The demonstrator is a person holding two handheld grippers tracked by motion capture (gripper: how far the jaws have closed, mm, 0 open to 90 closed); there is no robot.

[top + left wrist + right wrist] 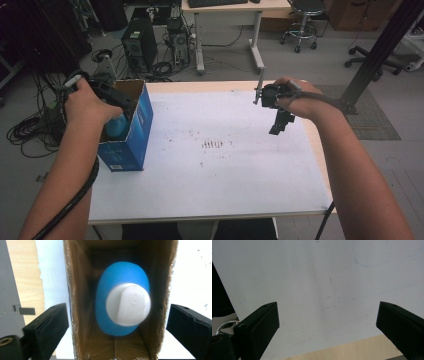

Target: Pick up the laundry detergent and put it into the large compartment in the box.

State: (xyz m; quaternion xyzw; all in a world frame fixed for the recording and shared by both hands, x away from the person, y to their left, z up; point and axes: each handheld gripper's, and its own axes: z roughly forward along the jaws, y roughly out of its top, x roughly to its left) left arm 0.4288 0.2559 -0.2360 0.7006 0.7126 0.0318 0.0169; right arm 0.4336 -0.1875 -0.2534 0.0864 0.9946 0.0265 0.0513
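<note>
At the bench's (215, 195) left edge stood an open-topped blue carton (131, 135), and a blue bottle (117, 322) with a white cap (128, 304) sat upright inside it. The left hand-held gripper (116, 100) hung over the carton's mouth, its jaws spread wide outside the cardboard walls, gripping nothing. Near the far right corner, the right hand-held gripper (279, 127) hovered above the white sheet (312, 277), jaws wide apart and empty.
</note>
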